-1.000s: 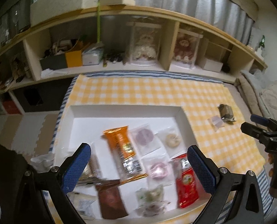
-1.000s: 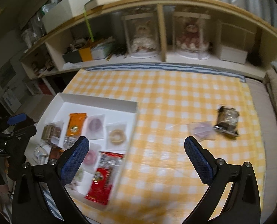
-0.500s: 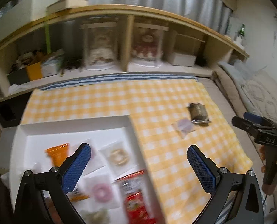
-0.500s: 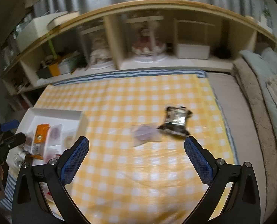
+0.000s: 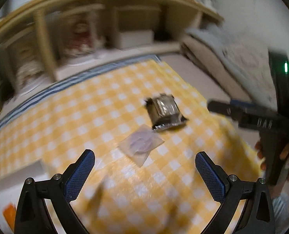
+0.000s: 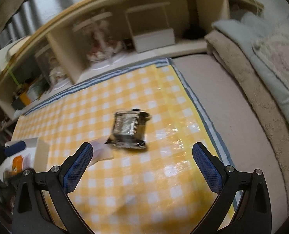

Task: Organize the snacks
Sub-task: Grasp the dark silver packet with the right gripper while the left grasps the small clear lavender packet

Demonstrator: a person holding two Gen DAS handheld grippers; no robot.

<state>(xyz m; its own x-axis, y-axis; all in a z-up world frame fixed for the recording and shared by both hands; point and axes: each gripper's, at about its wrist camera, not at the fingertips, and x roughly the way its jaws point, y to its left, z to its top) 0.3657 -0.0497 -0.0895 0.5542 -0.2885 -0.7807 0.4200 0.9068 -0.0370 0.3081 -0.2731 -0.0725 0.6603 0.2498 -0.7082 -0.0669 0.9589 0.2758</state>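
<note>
On the yellow checked cloth (image 5: 82, 120), the dark foil snack (image 5: 166, 112) lies at 12 o'clock from the left gripper (image 5: 144, 172), touching the clear packet (image 5: 141, 143). Both the left and right gripper (image 6: 142, 167) have fingers wide apart, holding nothing.

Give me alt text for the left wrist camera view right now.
The open left gripper hovers over a yellow checked tablecloth, facing a clear snack packet and a dark foil snack pack lying just beyond. The right gripper reaches in from the right; the image is motion-blurred.

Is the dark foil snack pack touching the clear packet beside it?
Cannot tell. In the left wrist view the foil pack's lower corner meets the clear packet's top edge, but blur hides any contact or gap.
</note>
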